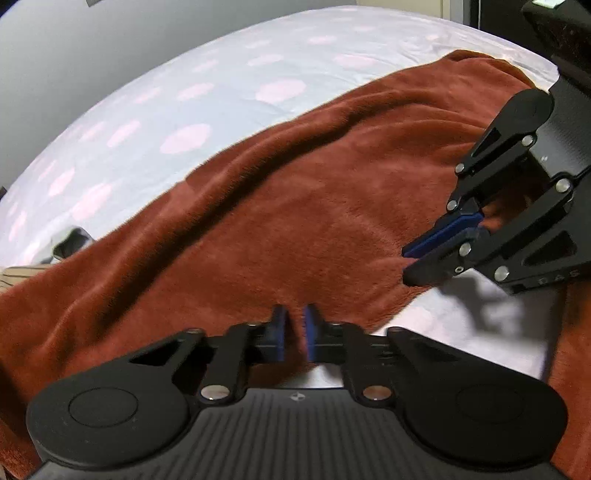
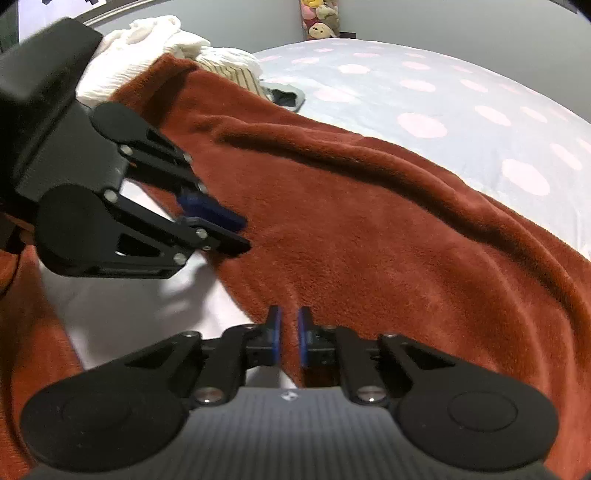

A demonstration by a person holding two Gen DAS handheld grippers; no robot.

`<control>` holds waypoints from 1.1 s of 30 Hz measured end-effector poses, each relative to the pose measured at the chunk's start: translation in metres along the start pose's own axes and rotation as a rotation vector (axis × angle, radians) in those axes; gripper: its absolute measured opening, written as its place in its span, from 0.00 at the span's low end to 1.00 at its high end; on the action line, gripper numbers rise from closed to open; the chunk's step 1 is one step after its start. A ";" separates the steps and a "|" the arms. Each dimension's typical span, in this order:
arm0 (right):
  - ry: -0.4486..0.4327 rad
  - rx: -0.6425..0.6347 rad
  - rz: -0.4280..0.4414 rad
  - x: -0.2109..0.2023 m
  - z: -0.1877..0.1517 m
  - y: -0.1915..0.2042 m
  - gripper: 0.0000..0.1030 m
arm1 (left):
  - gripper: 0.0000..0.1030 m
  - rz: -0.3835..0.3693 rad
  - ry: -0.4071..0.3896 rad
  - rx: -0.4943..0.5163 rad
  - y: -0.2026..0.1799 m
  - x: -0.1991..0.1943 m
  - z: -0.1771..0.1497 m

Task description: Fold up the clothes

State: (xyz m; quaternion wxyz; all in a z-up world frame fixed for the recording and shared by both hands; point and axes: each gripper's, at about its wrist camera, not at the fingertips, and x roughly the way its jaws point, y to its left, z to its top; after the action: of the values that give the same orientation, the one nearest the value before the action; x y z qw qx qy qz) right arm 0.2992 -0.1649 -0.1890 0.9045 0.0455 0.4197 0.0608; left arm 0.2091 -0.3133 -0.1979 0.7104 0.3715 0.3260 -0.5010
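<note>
A rust-red fleece garment (image 1: 295, 206) (image 2: 369, 229) lies spread across a bed with a pale blue sheet with pink dots (image 1: 166, 118) (image 2: 443, 92). A long ridge of cloth runs across the garment. My left gripper (image 1: 295, 325) is shut on the garment's near edge, with red cloth pinched between its blue pads. In the right wrist view the left gripper (image 2: 242, 232) comes in from the left, its tips on that edge. My right gripper (image 2: 289, 317) is also shut on the near edge, a short way to the right; it shows in the left wrist view as well (image 1: 408, 264).
A pile of white knit clothes (image 2: 147, 40) and a striped beige piece (image 2: 236, 74) (image 1: 18, 275) lie beyond the garment's left end, beside a small grey item (image 2: 286, 96) (image 1: 70, 240). Plush toys (image 2: 319, 18) hang on the far wall. Bare sheet (image 2: 122, 306) shows between the grippers.
</note>
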 end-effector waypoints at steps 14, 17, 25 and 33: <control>-0.027 -0.067 -0.013 -0.051 -0.021 0.029 0.10 | 0.13 0.156 -0.027 0.191 -0.024 -0.046 -0.043; -0.044 -0.114 -0.085 -0.064 -0.029 0.032 0.22 | 0.27 0.240 -0.012 0.322 -0.017 -0.040 -0.046; -0.001 -0.182 -0.283 -0.077 -0.055 0.011 0.49 | 0.43 0.284 0.127 0.548 -0.011 -0.013 -0.059; 0.077 -0.145 -0.262 -0.067 -0.077 0.002 0.41 | 0.04 0.264 0.189 0.501 -0.008 -0.017 -0.069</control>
State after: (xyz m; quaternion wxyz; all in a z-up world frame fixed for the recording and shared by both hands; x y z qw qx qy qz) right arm 0.1969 -0.1706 -0.1878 0.8889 -0.0774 0.4508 -0.0257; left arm 0.1907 -0.2479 -0.2206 0.6222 0.6192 0.2059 -0.4325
